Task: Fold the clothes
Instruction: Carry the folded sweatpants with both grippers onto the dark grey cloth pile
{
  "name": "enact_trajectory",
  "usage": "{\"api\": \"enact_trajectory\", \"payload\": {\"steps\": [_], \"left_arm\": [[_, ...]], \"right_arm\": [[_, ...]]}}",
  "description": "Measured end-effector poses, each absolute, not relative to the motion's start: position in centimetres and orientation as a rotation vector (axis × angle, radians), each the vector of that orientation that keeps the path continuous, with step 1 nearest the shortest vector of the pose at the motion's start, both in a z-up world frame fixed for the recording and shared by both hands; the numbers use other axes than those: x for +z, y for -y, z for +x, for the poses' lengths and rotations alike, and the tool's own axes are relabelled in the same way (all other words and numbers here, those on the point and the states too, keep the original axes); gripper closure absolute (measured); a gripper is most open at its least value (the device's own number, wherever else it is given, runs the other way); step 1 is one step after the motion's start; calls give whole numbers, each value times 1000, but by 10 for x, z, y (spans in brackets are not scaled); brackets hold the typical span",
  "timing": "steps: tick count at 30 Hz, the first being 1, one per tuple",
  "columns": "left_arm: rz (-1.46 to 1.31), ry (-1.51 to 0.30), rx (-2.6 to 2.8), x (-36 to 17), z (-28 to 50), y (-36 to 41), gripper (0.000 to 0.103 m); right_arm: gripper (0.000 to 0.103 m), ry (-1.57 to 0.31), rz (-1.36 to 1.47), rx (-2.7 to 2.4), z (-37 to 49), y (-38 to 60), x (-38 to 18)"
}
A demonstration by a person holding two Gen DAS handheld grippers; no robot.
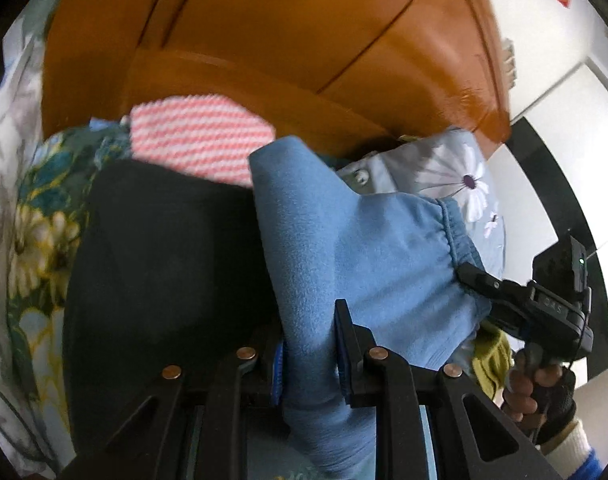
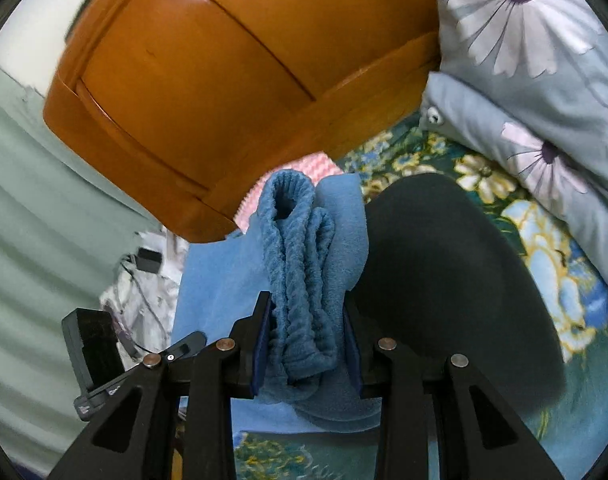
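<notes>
Soft blue fleece garment (image 1: 367,248), elastic-waisted, clamped at a bunched fold in left gripper (image 1: 309,344) and at gathered waistband in right gripper (image 2: 307,332), held up between both above black folded cloth (image 2: 443,280) on floral bedspread (image 2: 543,240), presumably for folding.

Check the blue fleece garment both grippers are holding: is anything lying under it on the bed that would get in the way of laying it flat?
Yes. A black garment lies on the floral bedspread right beside and partly under the hanging blue fleece garment, with a pink striped cloth beyond by the wooden headboard. Both the left gripper and right gripper grip the fleece.
</notes>
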State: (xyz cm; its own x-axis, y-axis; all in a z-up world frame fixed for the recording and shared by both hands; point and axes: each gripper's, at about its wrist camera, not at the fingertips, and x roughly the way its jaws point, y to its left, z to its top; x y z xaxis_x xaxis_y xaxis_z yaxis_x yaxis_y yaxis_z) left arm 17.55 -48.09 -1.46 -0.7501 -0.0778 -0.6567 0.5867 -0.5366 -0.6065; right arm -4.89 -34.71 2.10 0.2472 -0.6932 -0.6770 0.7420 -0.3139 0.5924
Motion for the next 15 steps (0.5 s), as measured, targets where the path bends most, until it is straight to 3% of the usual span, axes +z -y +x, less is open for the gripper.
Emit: {"api": "enact_trajectory", "payload": {"steps": [6, 11, 15], "left_arm": [[826, -1194, -2348, -27, 173, 481, 75], [851, -1152, -2363, -15, 173, 474, 73], [866, -1110, -2350, -1, 185, 475, 60]], "right_arm": [[68, -5, 1335, -1433, -68, 345, -27], [67, 34, 1348, -1447, -70, 340, -31], [57, -5, 1338, -1474, -66, 338, -18]]}}
